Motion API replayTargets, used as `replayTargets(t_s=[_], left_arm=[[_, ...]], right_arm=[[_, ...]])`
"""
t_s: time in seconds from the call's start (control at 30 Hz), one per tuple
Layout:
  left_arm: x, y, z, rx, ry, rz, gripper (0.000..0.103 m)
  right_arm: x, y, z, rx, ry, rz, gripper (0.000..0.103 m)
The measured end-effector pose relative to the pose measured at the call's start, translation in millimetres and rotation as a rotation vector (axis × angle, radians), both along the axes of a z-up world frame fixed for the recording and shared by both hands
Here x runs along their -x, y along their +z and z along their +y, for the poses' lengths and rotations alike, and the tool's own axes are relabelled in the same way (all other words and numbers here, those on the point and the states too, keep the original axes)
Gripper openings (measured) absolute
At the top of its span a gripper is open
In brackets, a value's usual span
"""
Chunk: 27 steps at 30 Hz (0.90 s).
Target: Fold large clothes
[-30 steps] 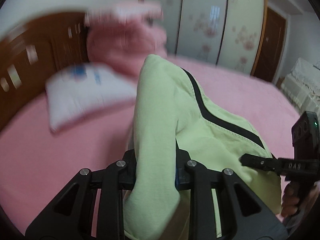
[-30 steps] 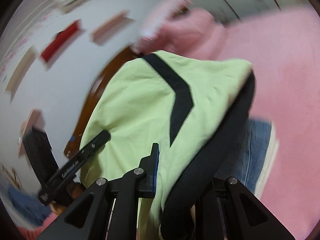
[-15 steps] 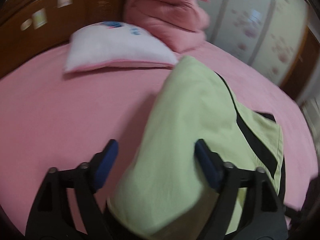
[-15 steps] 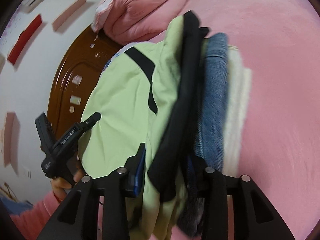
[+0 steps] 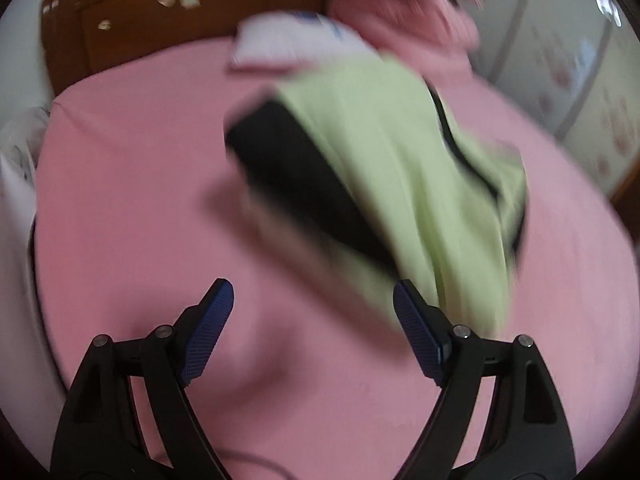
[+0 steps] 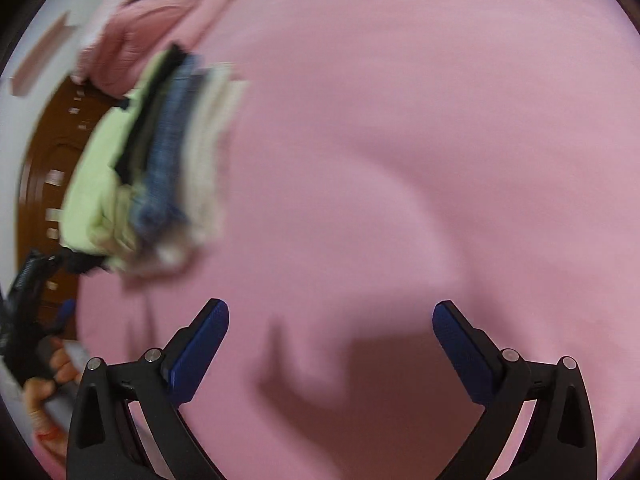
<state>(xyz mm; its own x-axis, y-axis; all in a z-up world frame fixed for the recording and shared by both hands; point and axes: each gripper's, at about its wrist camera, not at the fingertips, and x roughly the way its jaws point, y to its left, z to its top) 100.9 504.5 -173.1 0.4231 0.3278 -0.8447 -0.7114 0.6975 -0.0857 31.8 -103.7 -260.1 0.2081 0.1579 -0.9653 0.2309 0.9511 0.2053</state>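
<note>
My two wrist cameras both look steeply down, close over the pink bed (image 5: 132, 208), sharing the stack of folded clothes (image 6: 160, 168).

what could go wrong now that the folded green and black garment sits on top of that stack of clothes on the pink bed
1. The light green garment with black trim lies askew on the stack of folded clothes, overhanging its edge; it may slide off.
2. The soft pink bedsheet could let the stack lean or topple.
3. The left gripper, jaws open, is close to the garment's hanging edge and might snag it; the right gripper is clear.
</note>
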Motion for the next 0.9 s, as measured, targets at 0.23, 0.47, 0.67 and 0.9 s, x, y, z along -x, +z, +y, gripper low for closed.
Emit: replayTargets(t_s=[0.23, 0.47, 0.67, 0.9], left_arm=[[89.0, 12.7, -179.1, 0.014, -0.161, 0.163, 0.080], [159.0, 40.4, -383.2, 0.093, -0.577, 0.363, 0.080], [179.0, 95.6, -471.0, 0.137, -0.766, 0.354, 0.080], [164.6, 185.6, -512.5, 0.064, -0.802, 0.192, 0.080]], right_arm=[[143.8, 65.1, -157.1, 0.217, 0.022, 0.027, 0.103], [279.9, 162.6, -249.9, 0.480, 0.190, 0.050, 0.103], [339.7, 241.4, -311.8, 0.308, -0.036, 0.015, 0.103], [335.7, 312.3, -322.3, 0.102, -0.238, -0.113, 0.103]])
